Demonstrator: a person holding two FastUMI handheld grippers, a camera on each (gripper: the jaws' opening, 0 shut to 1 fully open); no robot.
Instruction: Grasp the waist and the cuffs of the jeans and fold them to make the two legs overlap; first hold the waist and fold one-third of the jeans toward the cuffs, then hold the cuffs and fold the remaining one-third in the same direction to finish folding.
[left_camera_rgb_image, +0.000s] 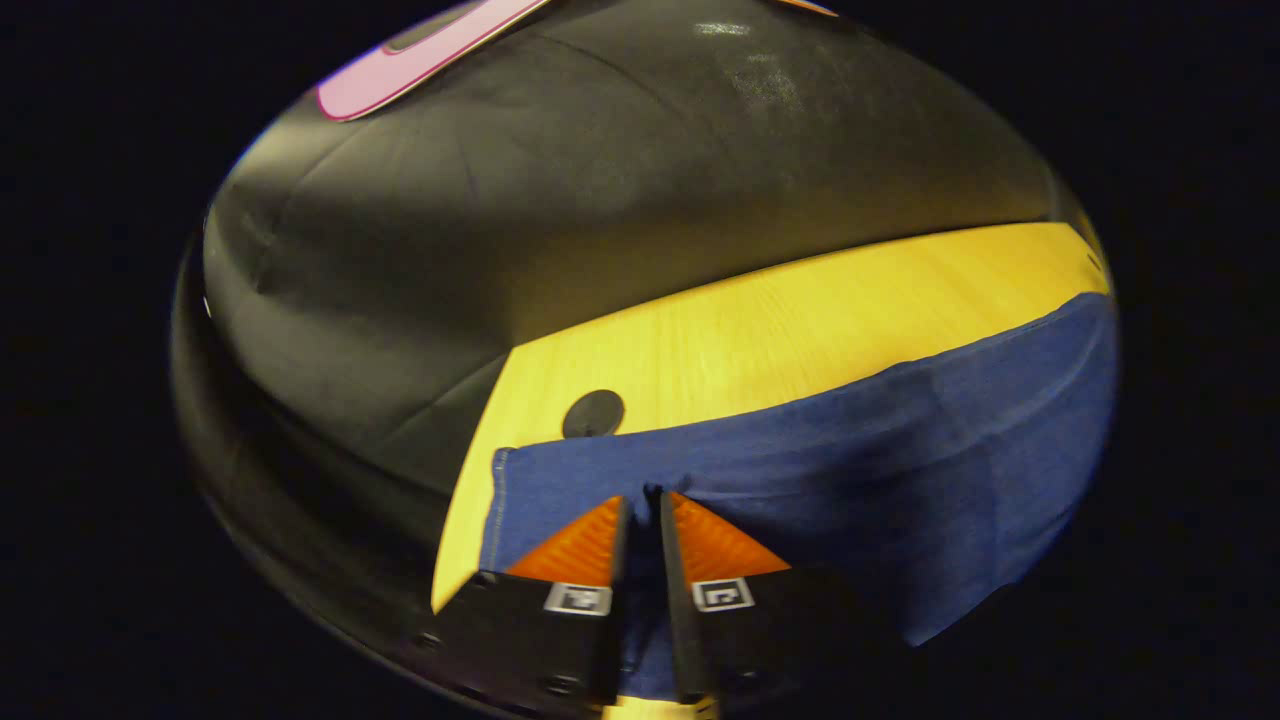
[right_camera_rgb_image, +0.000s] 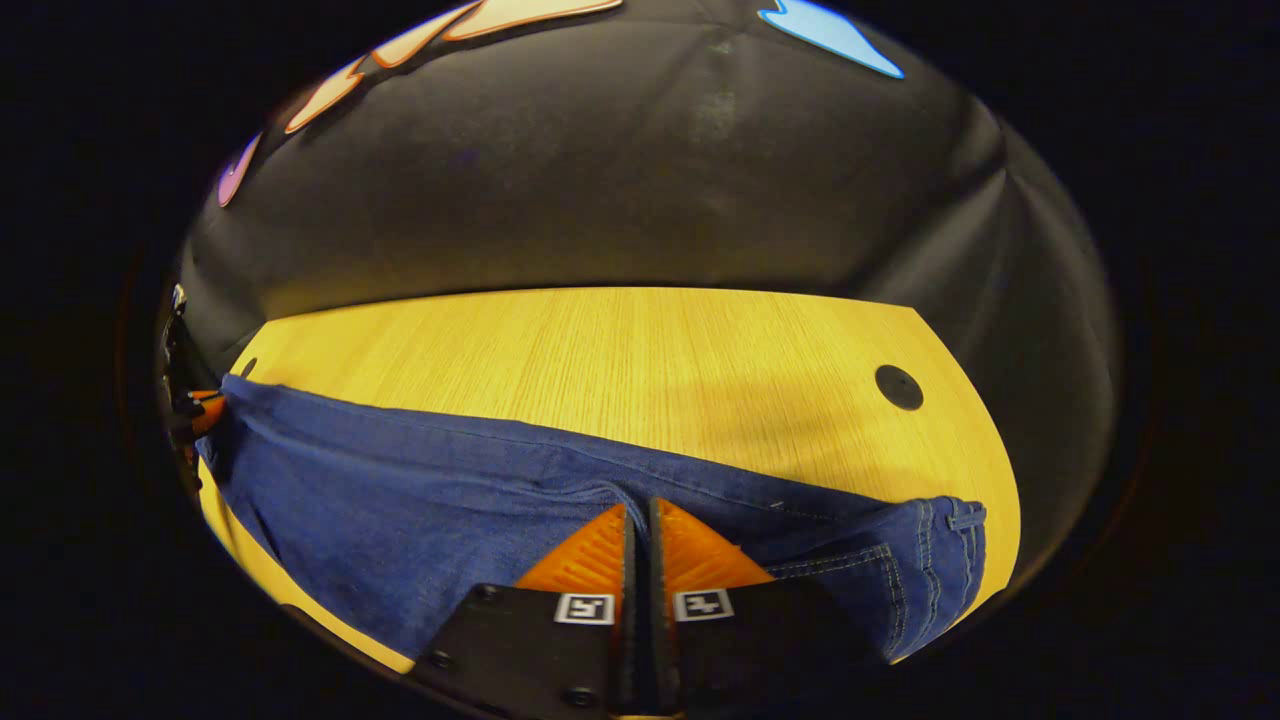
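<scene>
Dark blue jeans (left_camera_rgb_image: 900, 450) lie lengthwise along the near edge of a yellow wooden table (left_camera_rgb_image: 780, 330). In the left gripper view the stitched cuff hem (left_camera_rgb_image: 497, 510) is at the left, and my left gripper (left_camera_rgb_image: 642, 497) is shut on the denim just inside it, with cloth showing between the fingers. In the right gripper view the jeans (right_camera_rgb_image: 400, 500) stretch leftward from the waistband with its belt loop (right_camera_rgb_image: 950, 520). My right gripper (right_camera_rgb_image: 638, 505) is shut on a raised ridge of denim near the waist. The left gripper (right_camera_rgb_image: 195, 410) shows small at the jeans' far end.
A round black disc (left_camera_rgb_image: 593, 413) is set into the tabletop near the cuff corner, and another (right_camera_rgb_image: 898, 387) near the waist corner. Bare wood (right_camera_rgb_image: 600, 350) runs behind the jeans up to the black cloth wall. The table's edges fall away close to both ends.
</scene>
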